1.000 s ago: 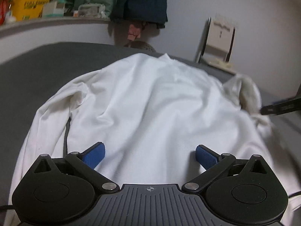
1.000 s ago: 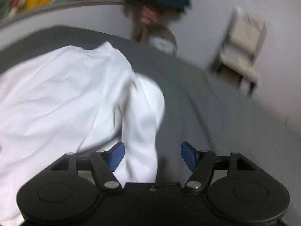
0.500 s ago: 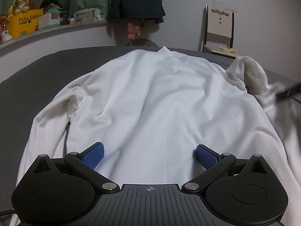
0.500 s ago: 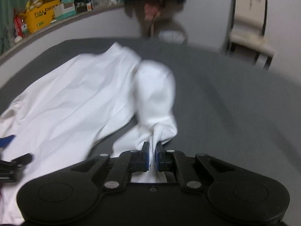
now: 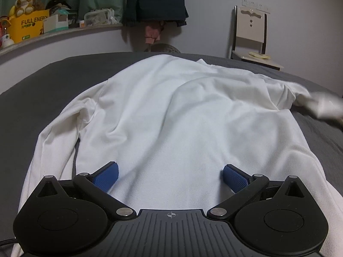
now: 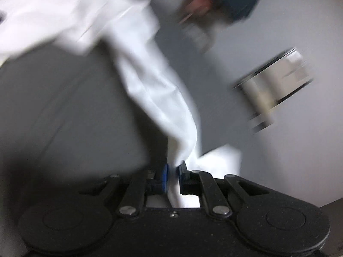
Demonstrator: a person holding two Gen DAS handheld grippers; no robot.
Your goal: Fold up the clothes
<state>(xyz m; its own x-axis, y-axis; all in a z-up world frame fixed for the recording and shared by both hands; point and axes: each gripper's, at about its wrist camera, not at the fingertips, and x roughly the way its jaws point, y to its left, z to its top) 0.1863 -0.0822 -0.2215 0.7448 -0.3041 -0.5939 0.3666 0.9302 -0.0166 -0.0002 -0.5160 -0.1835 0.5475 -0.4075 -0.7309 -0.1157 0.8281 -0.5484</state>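
White shirt (image 5: 182, 111) spread on grey bed (image 5: 42, 90). Left gripper (image 5: 170, 176) wide open, empty, over hem at 6 o'clock. Right gripper (image 6: 174, 174) clamped on sleeve (image 6: 163, 98), drawn out toward 3 o'clock. Judged: sleeve-straightening or folding; next, carry sleeve across body.

The left gripper (image 5: 170, 176) sat low over the near hem of the white sweatshirt (image 5: 171, 111), level and pointed straight along the garment toward its collar. Its jaws stood wide apart, one blue pad (image 5: 106, 176) near the left side of the body panel and the other toward the right side, with nothing held between them. The right gripper (image 6: 173, 174) was rolled to one side, off to the right of the sweatshirt, and its view was smeared with motion blur. Its jaws were pressed together on the end of the sweatshirt's sleeve (image 6: 163, 98), which ran taut away from the pads.
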